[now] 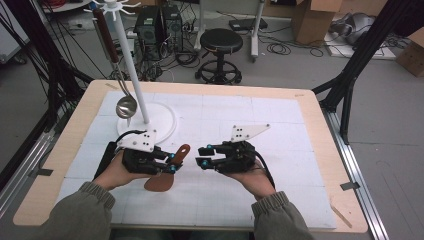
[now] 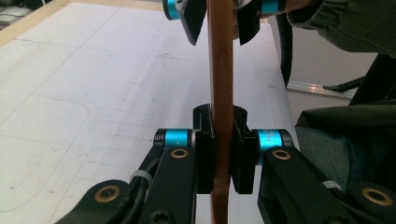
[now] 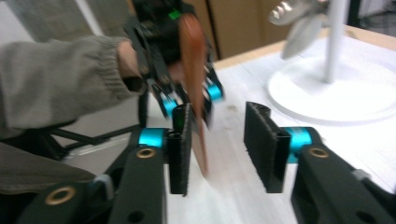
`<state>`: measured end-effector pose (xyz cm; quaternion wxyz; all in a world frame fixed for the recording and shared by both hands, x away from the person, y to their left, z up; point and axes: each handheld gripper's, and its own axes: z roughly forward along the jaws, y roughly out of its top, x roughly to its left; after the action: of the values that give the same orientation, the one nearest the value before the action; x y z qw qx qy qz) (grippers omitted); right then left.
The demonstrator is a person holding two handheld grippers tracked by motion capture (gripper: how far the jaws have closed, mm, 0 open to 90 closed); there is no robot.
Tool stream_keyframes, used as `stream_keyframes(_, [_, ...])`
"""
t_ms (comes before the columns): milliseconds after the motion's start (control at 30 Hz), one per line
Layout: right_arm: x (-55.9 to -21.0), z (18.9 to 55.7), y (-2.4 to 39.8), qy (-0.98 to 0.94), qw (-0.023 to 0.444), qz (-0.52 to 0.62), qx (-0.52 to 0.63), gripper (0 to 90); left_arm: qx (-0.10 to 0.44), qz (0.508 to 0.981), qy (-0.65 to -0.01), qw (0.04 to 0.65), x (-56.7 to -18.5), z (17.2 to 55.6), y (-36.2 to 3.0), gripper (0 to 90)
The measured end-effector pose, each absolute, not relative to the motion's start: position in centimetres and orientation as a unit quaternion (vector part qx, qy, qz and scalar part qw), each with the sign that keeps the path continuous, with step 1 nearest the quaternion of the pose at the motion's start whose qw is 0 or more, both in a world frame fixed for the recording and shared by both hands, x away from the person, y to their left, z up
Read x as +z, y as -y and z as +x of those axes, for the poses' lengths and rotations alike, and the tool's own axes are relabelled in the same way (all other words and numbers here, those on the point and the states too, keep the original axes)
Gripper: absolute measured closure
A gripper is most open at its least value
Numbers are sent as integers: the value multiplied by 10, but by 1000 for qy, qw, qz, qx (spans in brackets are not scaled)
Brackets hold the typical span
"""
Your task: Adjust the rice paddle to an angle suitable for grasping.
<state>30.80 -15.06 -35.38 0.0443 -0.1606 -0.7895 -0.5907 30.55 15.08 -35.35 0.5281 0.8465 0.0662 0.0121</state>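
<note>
A brown wooden spatula point(image 1: 161, 182) is held above the white mat, its broad end toward the person and its handle tip point(image 1: 184, 150) pointing up and right. My left gripper point(image 1: 173, 163) is shut on the handle point(image 2: 221, 70), with both pads pressed flat against the wood. My right gripper point(image 1: 204, 156) faces it from the right with its jaws apart. In the right gripper view the spatula point(image 3: 192, 56) ends just inside the left pad point(image 3: 180, 144), and a wide gap separates it from the other pad. The right gripper's fingertips point(image 2: 194, 21) flank the handle's far end without pressing on it.
A white rack point(image 1: 135, 70) with hooks stands on a round base point(image 1: 162, 117) at the mat's back left. A metal ladle point(image 1: 126, 106) with a brown handle hangs from it. The wooden table edge point(image 1: 325, 150) rims the mat. A stool point(image 1: 220, 45) stands beyond the table.
</note>
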Motion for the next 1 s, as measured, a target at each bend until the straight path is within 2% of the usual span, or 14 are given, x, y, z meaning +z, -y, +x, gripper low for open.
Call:
stream_keyframes(300, [-365, 310, 172, 804, 3, -207, -557, 314, 20, 833, -81, 547, -348, 310, -157, 824])
stream_keyframes(467, [-373, 311, 182, 807, -22, -228, -545, 234, 21, 829, -88, 552, -346, 312, -161, 824])
stream_keyframes(633, [-380, 313, 195, 803, -47, -254, -537, 177, 21, 823, -94, 559, -345, 315, -165, 824])
stream_keyframes(1000, [-390, 314, 226, 797, -81, -302, -516, 163, 29, 812, -106, 573, -336, 319, -176, 823])
